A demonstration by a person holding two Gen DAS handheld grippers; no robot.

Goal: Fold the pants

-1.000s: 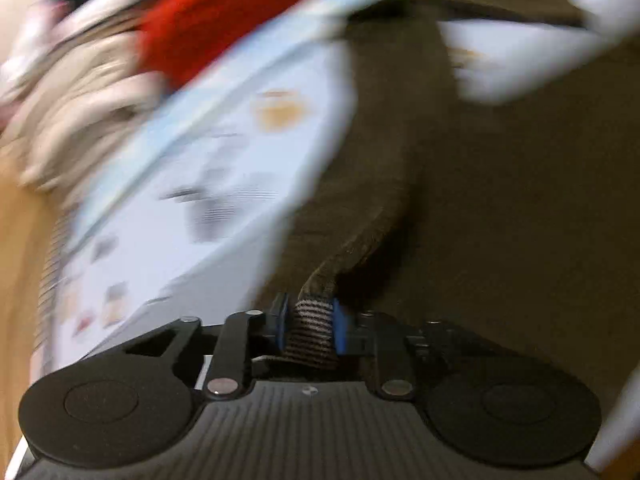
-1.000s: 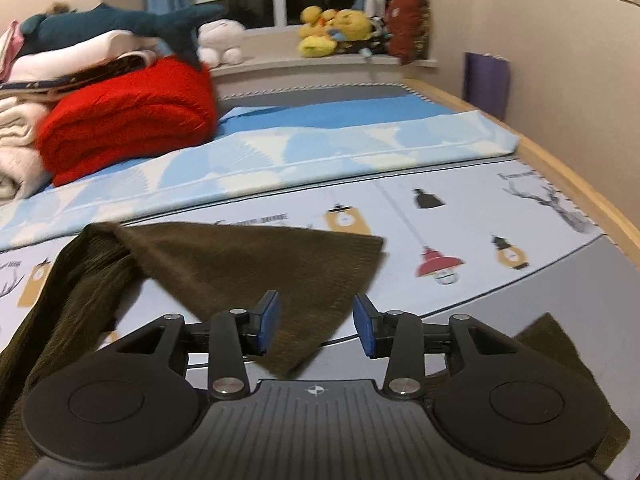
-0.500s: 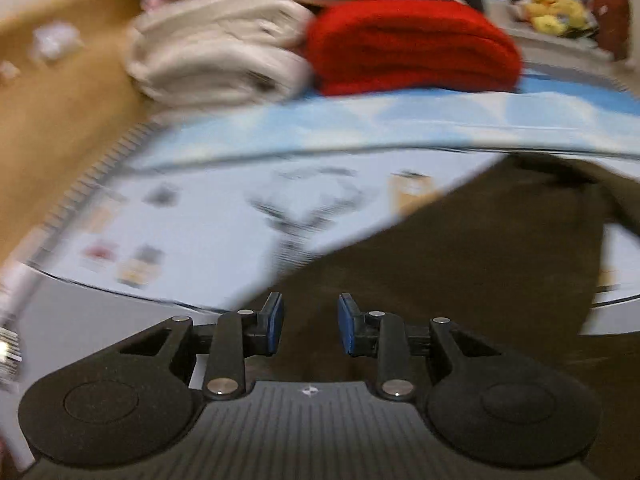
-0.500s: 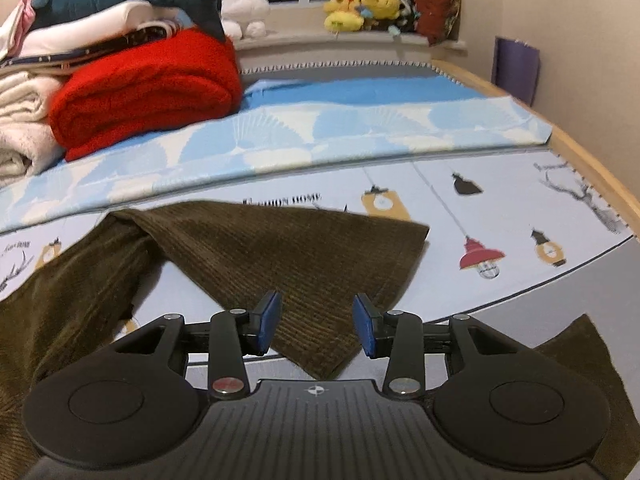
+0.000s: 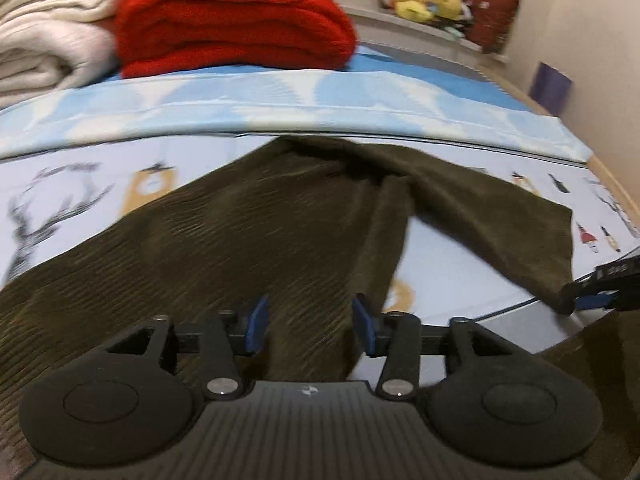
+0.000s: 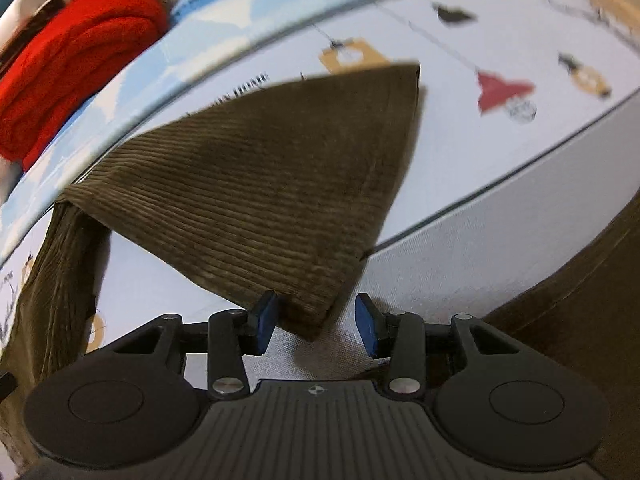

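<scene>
right tongs (image 6: 315, 325) parted | pants (image 6: 280, 184) hem corner between, unpinched

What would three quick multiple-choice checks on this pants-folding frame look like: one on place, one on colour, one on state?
1. Where does the red blanket lie?
A. beyond the pants, beside the cream blankets
B. on top of the pants
C. between the right gripper's jaws

2. What colour are the pants?
A. light blue
B. dark olive-brown
C. red

3. How does the right gripper stand?
A. shut on the pant-leg corner
B. jaws apart, the pant-leg corner between them, pads not pressing
C. shut with nothing in it

Answers:
1 A: in the left wrist view it sits far up the bed next to the cream blankets.
2 B: ribbed olive-brown cloth shows in both views.
3 B: gaps show on both sides of the corner.
</scene>
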